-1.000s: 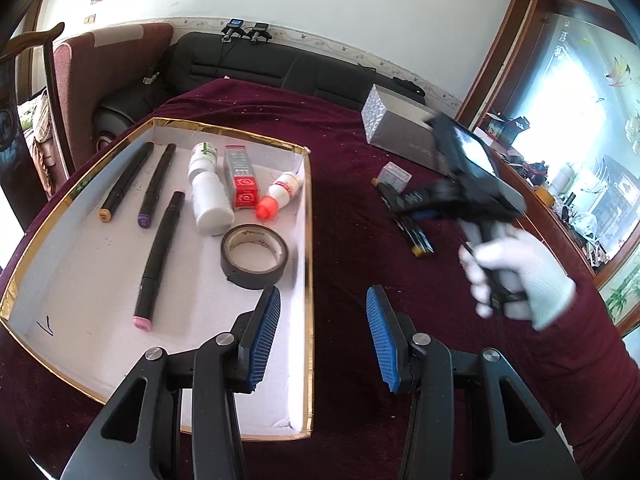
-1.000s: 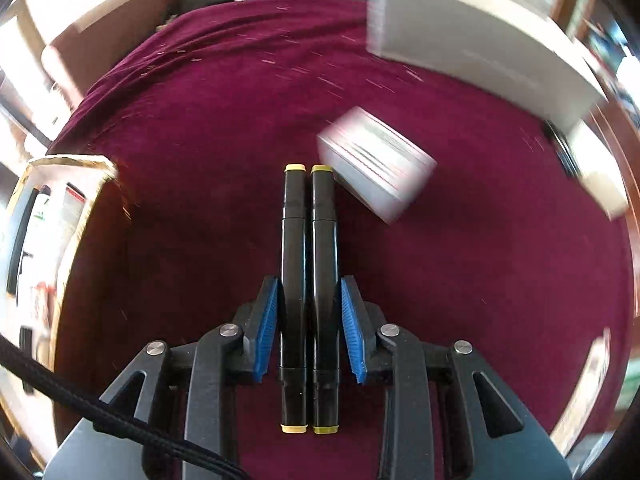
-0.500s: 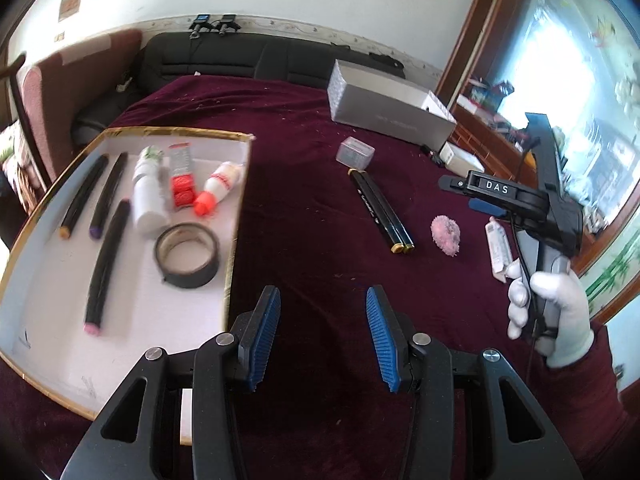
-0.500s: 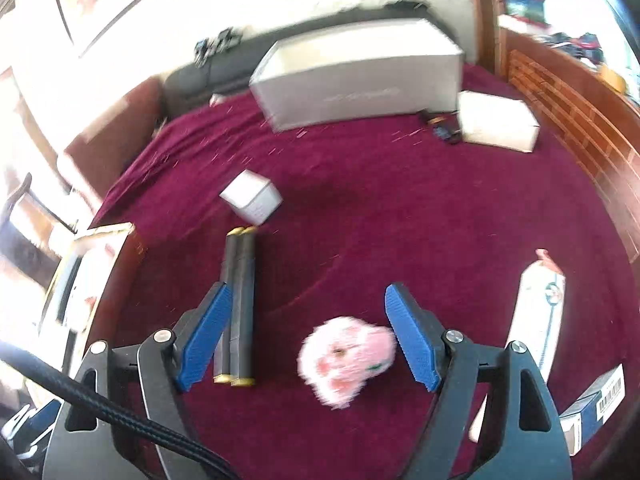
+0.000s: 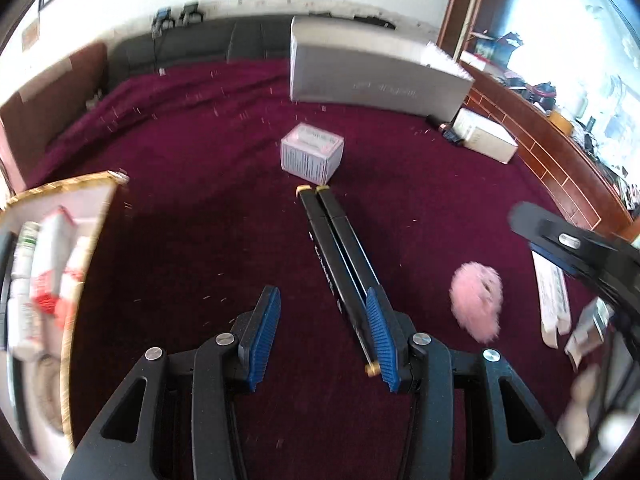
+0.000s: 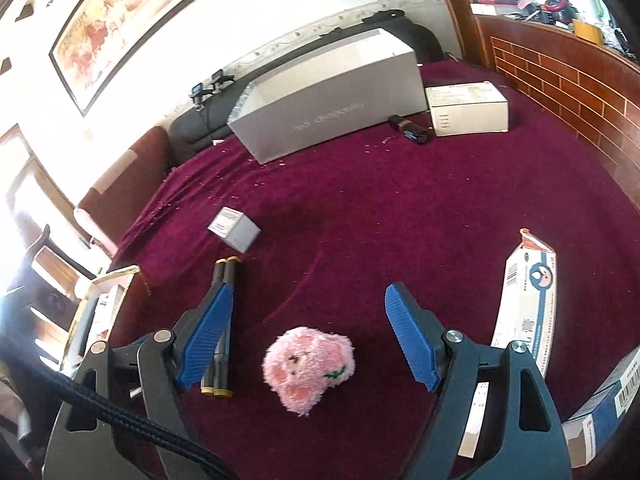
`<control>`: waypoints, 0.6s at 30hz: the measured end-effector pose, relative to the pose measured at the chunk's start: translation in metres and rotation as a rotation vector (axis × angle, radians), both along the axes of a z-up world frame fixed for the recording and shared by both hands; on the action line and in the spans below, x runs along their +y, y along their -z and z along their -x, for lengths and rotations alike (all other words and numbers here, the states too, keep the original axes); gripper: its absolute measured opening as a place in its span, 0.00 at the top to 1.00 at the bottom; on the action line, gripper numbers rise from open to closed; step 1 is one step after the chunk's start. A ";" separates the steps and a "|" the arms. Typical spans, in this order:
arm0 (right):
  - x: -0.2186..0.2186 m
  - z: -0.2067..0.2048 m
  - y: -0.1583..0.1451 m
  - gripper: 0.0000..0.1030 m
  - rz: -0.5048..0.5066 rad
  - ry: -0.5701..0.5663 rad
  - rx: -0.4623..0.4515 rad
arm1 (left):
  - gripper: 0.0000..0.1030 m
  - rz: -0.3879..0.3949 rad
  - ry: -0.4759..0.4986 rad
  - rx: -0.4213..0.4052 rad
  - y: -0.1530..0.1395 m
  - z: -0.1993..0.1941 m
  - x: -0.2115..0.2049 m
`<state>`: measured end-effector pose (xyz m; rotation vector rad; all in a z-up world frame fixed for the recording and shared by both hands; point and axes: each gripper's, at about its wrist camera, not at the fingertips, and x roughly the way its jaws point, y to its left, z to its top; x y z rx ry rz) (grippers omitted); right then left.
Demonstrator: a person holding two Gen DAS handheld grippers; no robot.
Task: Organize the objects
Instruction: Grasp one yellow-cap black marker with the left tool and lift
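Observation:
Two black markers [image 5: 340, 256] with yellow caps lie side by side on the dark red cloth. My left gripper [image 5: 322, 340] hangs just over their near ends, open, with nothing between its fingers; its right finger [image 5: 380, 336] hides part of them. A pink plush toy [image 6: 308, 364] lies on the cloth between the wide-apart fingers of my right gripper [image 6: 310, 340], which is open, pads clear of the toy. The markers [image 6: 222, 320] sit behind its left finger. The plush toy [image 5: 478, 300] and right gripper body [image 5: 580, 252] also show in the left wrist view.
A gold-rimmed tray [image 5: 96, 240] of bottles and pens lies at the left. A small box [image 5: 312, 156] sits beyond the markers, a long silver box [image 6: 328, 92] and a white carton [image 6: 468, 108] farther back. A white-and-blue carton [image 6: 528, 300] lies at the right.
My right gripper let go of the two markers, opened wide and swung right over the plush toy. My left gripper moved right, from the tray to the markers.

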<state>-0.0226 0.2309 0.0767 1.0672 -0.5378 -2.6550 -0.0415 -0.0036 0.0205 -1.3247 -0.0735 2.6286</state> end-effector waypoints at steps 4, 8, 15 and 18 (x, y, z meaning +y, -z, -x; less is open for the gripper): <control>0.002 -0.003 0.000 0.23 0.038 -0.012 0.002 | 0.62 -0.037 -0.027 -0.020 0.009 0.013 -0.002; 0.004 -0.001 0.004 0.23 0.076 -0.019 -0.014 | 0.62 0.039 -0.039 -0.038 0.014 0.018 0.008; 0.003 -0.002 0.005 0.23 0.093 -0.024 -0.025 | 0.62 0.156 -0.041 -0.006 0.020 0.019 0.017; 0.001 -0.003 0.006 0.23 0.090 -0.029 -0.027 | 0.62 0.197 -0.036 0.010 0.019 0.021 0.019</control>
